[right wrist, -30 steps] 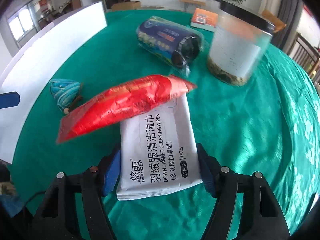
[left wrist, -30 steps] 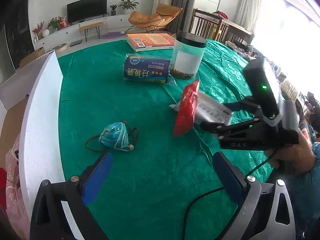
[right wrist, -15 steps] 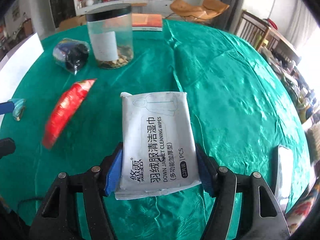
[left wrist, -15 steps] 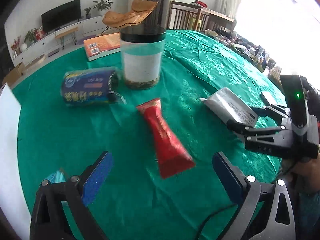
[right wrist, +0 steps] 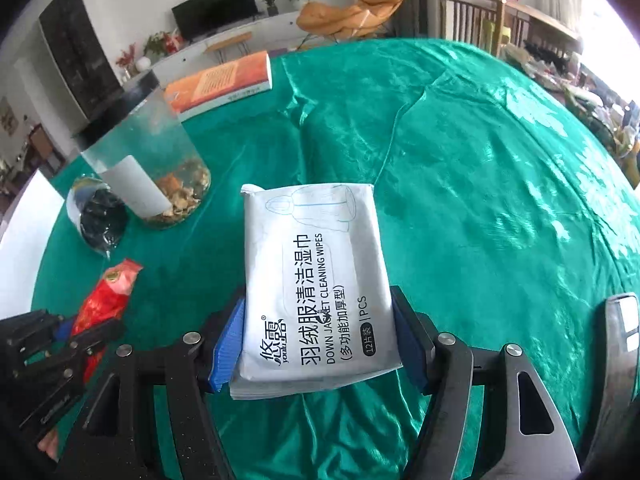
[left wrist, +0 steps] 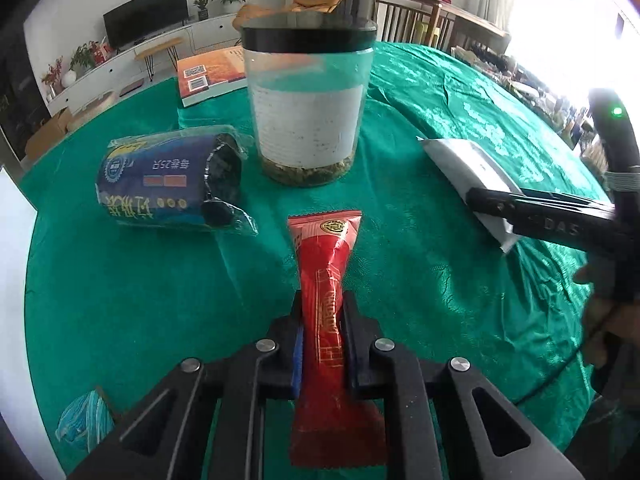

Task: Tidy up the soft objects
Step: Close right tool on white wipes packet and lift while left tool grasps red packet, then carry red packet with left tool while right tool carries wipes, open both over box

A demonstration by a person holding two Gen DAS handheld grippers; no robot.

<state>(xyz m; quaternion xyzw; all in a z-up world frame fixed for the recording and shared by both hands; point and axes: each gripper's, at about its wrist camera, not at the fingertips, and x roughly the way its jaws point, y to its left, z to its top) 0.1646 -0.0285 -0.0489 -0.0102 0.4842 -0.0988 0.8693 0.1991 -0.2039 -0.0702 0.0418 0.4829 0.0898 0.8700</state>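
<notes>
Tablecloth: green cloth (right wrist: 460,168) covers the whole table; I see wide bare cloth toward the far-right edge, which I judge the best room for setting things down.
White board: white panel (left wrist: 12,232) runs along the left edge, so I have less room there.
Jar: clear jar with a black lid (left wrist: 306,100) stands upright near the table's middle, straight ahead of my left tool.
Book: orange book (right wrist: 224,84) lies flat by the far edge, behind the jar.
Blue roll: wrapped blue roll (left wrist: 168,184) lies on its side just left of the jar, its long axis across my view.
Wipes pack: white wipes pack (right wrist: 316,284) sits flat between my right gripper (right wrist: 316,340) pads, clamped across its width, long axis pointing away from me, held over the cloth.
Red sachet: red sachet (left wrist: 326,280) is pinched at its waist by my left gripper (left wrist: 322,340), closed narrow; its long axis points at the jar.
Key relation: both tools are loaded and side by side, sachet left of the wipes, near but apart; I judge the right one nearer the open cloth.
Knitted pouch: blue striped pouch (left wrist: 84,428) lies at the near-left edge, below my left tool.
</notes>
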